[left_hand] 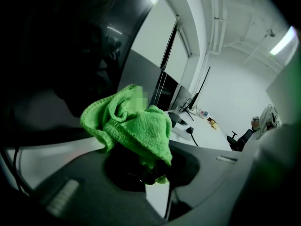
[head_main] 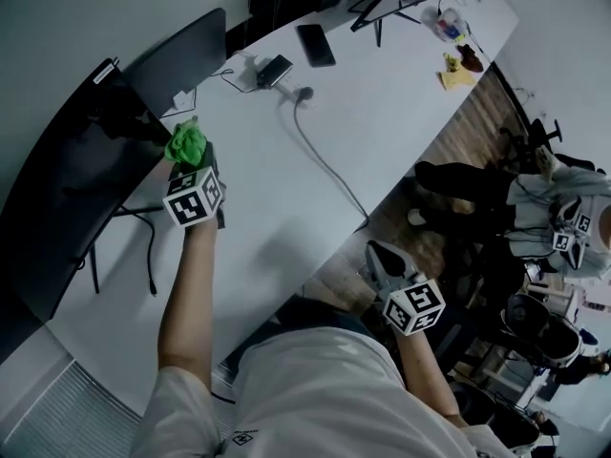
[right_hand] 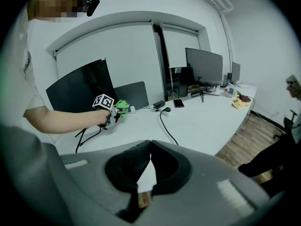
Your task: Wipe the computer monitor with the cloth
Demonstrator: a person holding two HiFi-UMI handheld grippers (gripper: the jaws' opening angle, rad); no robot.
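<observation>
Left gripper (left_hand: 151,169) clamps bunched cloth (left_hand: 134,126), jaw tips buried; monitor (head_main: 57,208) edge cropped; right gripper (right_hand: 149,147) closed, empty.

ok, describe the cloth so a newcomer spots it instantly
Start at the long white desk, with the big dark monitor at its left end. Beside that screen the left gripper pinches a crumpled cloth. It's the only bright green thing.

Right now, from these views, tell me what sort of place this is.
Most likely an office. A long white desk carries several monitors, cables and a phone, and an office chair stands on the wood floor beside it.
</observation>
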